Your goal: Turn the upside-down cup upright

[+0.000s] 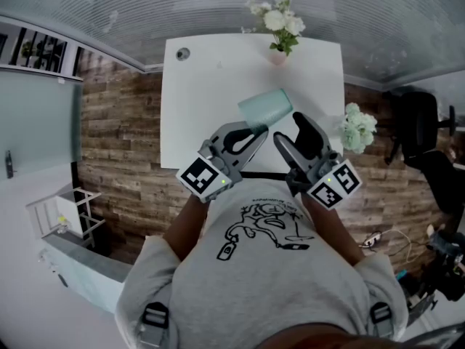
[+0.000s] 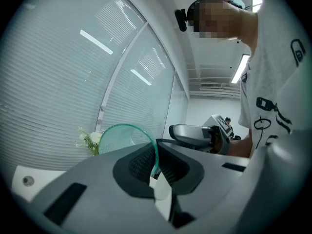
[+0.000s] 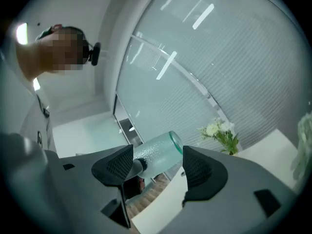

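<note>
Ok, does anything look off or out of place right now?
Only the cup: it hangs sideways above the white table, pinched by its wall in the left gripper alone. The right gripper is open and grips nothing. I can see nothing spilled or broken.

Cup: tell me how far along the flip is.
Done: the cup is off the table, left gripper shut on its rim. In hand: it hangs tilted, roughly on its side; right gripper open and empty beside it. Left: finish turning it upright and set it down.
</note>
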Motion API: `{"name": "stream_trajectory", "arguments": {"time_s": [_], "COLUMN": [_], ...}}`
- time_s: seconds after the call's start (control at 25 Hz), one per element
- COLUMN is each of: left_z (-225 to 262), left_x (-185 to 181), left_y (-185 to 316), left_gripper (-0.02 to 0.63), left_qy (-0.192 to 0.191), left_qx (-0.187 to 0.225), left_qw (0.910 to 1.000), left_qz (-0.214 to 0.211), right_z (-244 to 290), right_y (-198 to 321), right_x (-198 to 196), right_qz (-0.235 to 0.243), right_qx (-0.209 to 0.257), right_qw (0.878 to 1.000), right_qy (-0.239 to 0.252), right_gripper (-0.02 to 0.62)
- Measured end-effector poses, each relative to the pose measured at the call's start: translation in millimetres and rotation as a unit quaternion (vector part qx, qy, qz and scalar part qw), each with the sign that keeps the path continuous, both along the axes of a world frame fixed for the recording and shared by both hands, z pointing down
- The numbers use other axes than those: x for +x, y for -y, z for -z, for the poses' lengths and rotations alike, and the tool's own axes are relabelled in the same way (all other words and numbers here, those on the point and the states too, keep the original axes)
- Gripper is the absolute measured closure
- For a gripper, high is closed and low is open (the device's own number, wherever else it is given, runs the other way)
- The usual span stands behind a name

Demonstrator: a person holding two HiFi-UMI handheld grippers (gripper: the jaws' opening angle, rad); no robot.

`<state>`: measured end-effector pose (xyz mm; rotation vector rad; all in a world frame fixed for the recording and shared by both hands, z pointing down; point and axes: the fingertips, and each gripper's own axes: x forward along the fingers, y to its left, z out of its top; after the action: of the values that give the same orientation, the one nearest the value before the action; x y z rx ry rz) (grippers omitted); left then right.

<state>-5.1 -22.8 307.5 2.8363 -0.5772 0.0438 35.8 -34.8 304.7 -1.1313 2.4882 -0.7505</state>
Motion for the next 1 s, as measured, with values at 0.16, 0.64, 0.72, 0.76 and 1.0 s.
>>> {"name": "stream_trajectory", "arguments": {"time_s": [0.16, 0.64, 0.72, 0.76, 1.0], "left_z": [-1, -4, -4, -4, -7], "left_x": [-1, -2, -2, -2, -3], "left_y": [2, 3, 3, 3, 4], "left_gripper": [0.592, 0.592, 0.592, 0.592, 0.592], "left_qy": [0.002, 0.004, 0.005, 0.005, 0.009], "left_qx": [-0.002, -0.005, -0.005, -0.005, -0.007], "left_qw": [1.0000, 1.0000, 1.0000, 1.0000, 0.9999], "left_qz": [0.000, -0.005, -0.006, -0.006, -0.005], "right_z": [6, 9, 3, 2, 3], "right_y": [-3, -11, -13, -14, -14], "right_x": [-8, -25, -25, -25, -36], "right_qz": [0.010, 0.028, 0.040, 0.045, 0.065], "right_qx": [0.052, 0.162, 0.173, 0.181, 0.239], "right_qw": [0.993, 0.935, 0.913, 0.903, 0.856], "right_qy": [-0.104, -0.314, -0.367, -0.386, -0.454], "right_gripper": [0.275, 0.275, 0.275, 0.275, 0.275]}}
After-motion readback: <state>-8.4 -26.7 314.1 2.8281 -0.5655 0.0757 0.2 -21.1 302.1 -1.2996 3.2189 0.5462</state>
